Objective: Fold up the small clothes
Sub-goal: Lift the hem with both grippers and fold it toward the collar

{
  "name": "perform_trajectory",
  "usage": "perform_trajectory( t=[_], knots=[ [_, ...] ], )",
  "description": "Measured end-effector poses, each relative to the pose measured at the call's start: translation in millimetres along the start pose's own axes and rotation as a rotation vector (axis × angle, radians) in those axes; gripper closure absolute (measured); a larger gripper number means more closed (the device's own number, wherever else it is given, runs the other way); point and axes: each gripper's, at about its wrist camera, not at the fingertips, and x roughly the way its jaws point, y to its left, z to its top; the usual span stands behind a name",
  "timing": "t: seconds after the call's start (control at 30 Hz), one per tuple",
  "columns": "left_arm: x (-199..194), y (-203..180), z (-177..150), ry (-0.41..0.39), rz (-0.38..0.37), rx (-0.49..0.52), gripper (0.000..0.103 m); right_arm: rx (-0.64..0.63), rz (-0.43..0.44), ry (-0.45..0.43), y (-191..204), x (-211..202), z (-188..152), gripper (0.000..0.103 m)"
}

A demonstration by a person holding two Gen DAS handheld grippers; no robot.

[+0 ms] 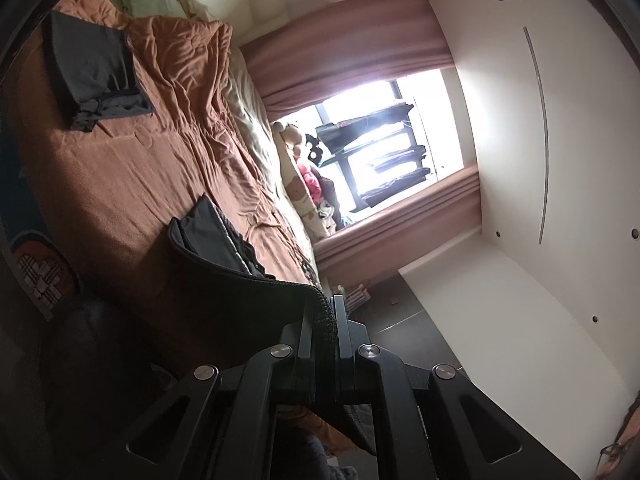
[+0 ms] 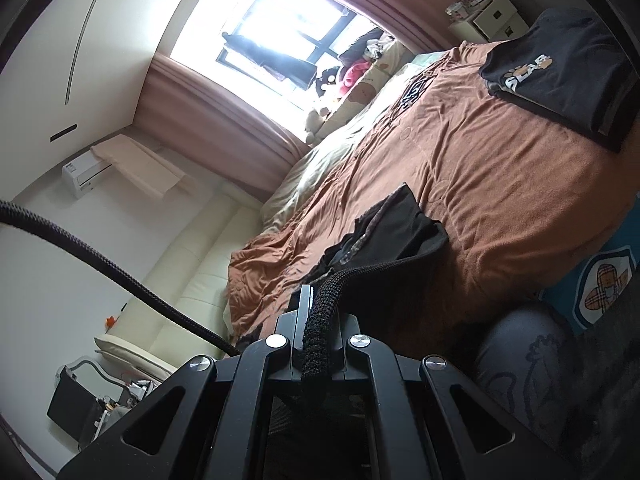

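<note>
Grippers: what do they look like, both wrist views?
Left gripper and right gripper: matte black linkage arms with cut-out slots, round silver pivot bolts, thin flat black fingers. A black braided cable curves past the right one. No markings, hands or sleeves in view.

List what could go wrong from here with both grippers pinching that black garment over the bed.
1. The left gripper and right gripper each pinch only the ribbed waistband of the black garment; it may slip out.
2. Its far end is bunched on the brown bedcover, so a fold may trap creases.
</note>
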Motion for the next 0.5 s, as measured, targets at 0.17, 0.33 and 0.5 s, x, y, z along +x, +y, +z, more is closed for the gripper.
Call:
perform_trajectory(
  t=[0.17, 0.33, 0.5],
  knots=[
    [22, -1, 18, 0.0, 0.006, 0.004, 0.098, -0.015, -0.002, 0.0, 8, 22, 15, 0.103],
    [54, 1, 46, -0.007, 0.043, 0.009, 0.097, -0.043, -0.009, -0.002, 16, 60, 47, 0.103],
    [92, 9, 73, -0.017, 0.088, 0.006, 0.098, -0.059, -0.032, -0.004, 14, 106, 79, 0.103]
  ],
)
